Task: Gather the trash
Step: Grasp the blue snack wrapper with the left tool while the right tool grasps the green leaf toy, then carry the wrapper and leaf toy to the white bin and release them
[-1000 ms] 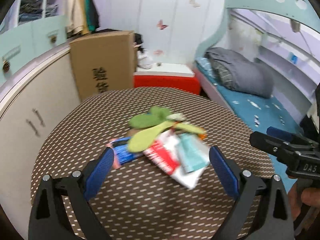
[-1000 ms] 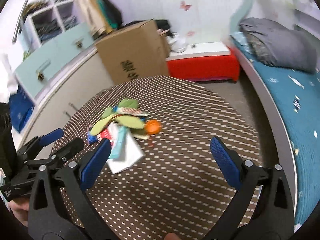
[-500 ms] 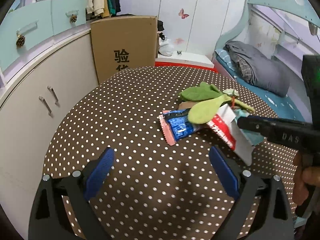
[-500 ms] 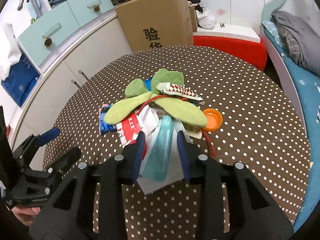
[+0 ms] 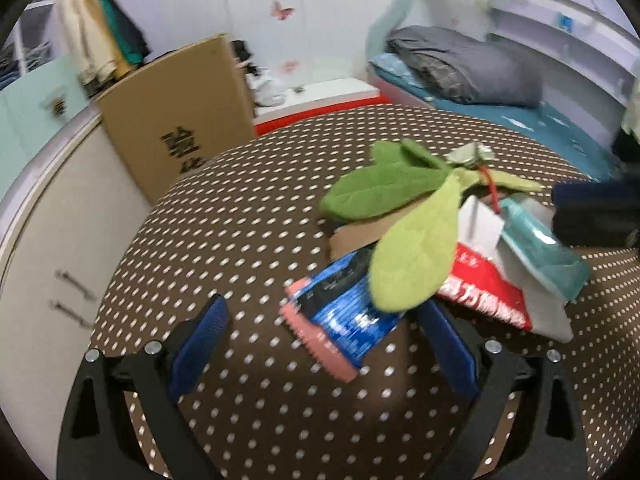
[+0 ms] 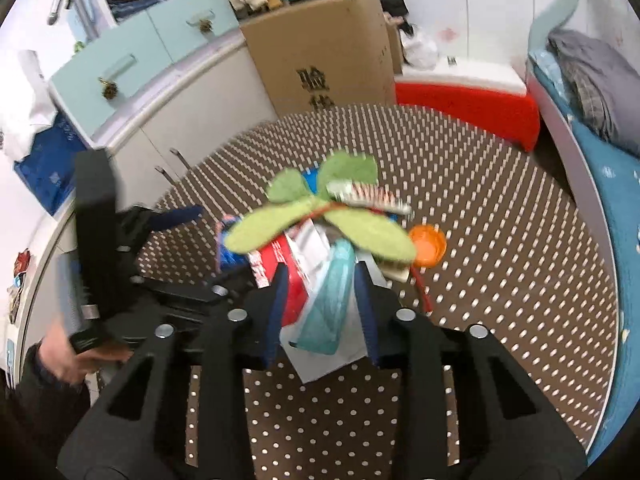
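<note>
- Trash pile (image 6: 320,232) all on the table (image 6: 500,240), nothing collected.
- Right gripper (image 6: 320,292) seemingly pinching the teal wrapper (image 6: 328,300), jaws just eased wider.
- Left gripper (image 5: 320,344) spread, blue packet (image 5: 344,312) between its fingers, ungrasped.

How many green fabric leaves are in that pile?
4: a dark leaf and another at the back, a pale leaf reaching left, one right. More may hide underneath.
</note>
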Available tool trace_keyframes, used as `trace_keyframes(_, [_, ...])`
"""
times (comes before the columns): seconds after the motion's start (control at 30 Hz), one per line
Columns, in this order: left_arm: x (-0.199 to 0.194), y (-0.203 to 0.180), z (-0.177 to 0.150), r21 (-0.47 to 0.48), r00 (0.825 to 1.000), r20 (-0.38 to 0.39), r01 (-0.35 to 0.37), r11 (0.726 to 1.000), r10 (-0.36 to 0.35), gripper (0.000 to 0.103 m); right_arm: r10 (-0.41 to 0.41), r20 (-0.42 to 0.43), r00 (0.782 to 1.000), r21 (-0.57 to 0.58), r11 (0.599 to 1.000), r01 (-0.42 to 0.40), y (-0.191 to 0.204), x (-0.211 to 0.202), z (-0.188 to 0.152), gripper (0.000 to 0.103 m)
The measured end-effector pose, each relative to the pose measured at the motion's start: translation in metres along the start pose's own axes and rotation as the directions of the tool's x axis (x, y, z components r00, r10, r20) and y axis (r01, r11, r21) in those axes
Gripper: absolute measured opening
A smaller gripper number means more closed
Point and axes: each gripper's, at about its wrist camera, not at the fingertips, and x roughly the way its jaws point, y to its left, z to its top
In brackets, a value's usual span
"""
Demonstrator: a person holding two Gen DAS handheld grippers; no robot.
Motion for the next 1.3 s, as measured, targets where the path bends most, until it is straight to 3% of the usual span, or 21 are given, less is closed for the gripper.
trace_keyframes(0.03, [0.001, 0.000, 0.001, 0.006, 1.000, 0.002, 0.012, 1.000, -0.012, 0.091, -0.013, 0.007, 1.000, -0.019, 1.000, 0.013, 0.001, 0.000, 0.004, 0.051])
trace_keyframes(0.1, [0.004, -0.003, 0.004, 0.012, 0.999, -0.015, 0.047, 0.999, -0.047, 0.067, -0.018, 0.000, 1.000, -0.050, 0.999, 0.018, 0.003, 0.008, 0.016, 0.052])
trace_keyframes(0.2, [0.006, -0.002, 0.002, -0.024, 0.995, -0.027, 0.095, 0.995, -0.096, 0.060, -0.007, -0.017, 1.000, -0.094, 0.996, 0.005, 0.008, 0.025, 0.028, 0.052])
trace_keyframes(0.3, [-0.002, -0.001, -0.007, -0.044, 0.995, -0.023, 0.094, 0.995, -0.095, 0.055, 0.055, -0.019, 0.998, -0.137, 0.989, -0.057, 0.019, 0.031, 0.033, 0.052])
trace_keyframes(0.47, [-0.018, 0.010, -0.027, -0.138, 0.997, -0.015, 0.068, 0.988, -0.071, 0.054, -0.017, -0.100, 0.995, -0.200, 0.980, -0.004, 0.029, 0.065, 0.036, 0.052])
trace_keyframes(0.5, [-0.020, 0.012, -0.030, -0.153, 0.998, -0.015, 0.061, 0.986, -0.064, 0.054, -0.047, -0.115, 0.992, -0.218, 0.976, 0.021, 0.030, 0.072, 0.034, 0.047])
trace_keyframes(0.53, [-0.022, 0.013, -0.033, -0.165, 0.998, -0.016, 0.052, 0.985, -0.056, 0.054, -0.085, -0.125, 0.988, -0.238, 0.970, 0.054, 0.031, 0.079, 0.032, 0.035])
trace_keyframes(0.57, [-0.024, 0.013, -0.035, -0.173, 0.999, -0.018, 0.045, 0.984, -0.049, 0.054, -0.098, -0.129, 0.987, -0.242, 0.968, 0.065, 0.029, 0.083, 0.030, 0.023])
trace_keyframes(0.6, [-0.024, 0.014, -0.036, -0.179, 0.999, -0.017, 0.042, 0.983, -0.046, 0.055, -0.088, -0.134, 0.987, -0.228, 0.972, 0.056, 0.027, 0.084, 0.029, 0.019])
trace_keyframes(0.73, [-0.020, 0.013, -0.032, -0.177, 0.999, -0.018, 0.040, 0.983, -0.044, 0.056, -0.014, -0.086, 0.996, -0.162, 0.987, 0.000, 0.019, 0.063, 0.029, 0.014])
trace_keyframes(0.93, [-0.019, 0.018, -0.026, -0.242, 0.996, -0.014, 0.084, 0.967, -0.090, 0.044, 0.144, 0.007, 0.990, -0.012, 0.989, -0.144, -0.010, 0.015, 0.037, 0.014])
trace_keyframes(1.3, [-0.059, 0.031, -0.048, -0.359, 0.998, 0.033, 0.055, 0.932, -0.046, 0.042, 0.229, 0.150, 0.962, 0.108, 0.963, -0.246, -0.051, -0.058, 0.033, 0.014])
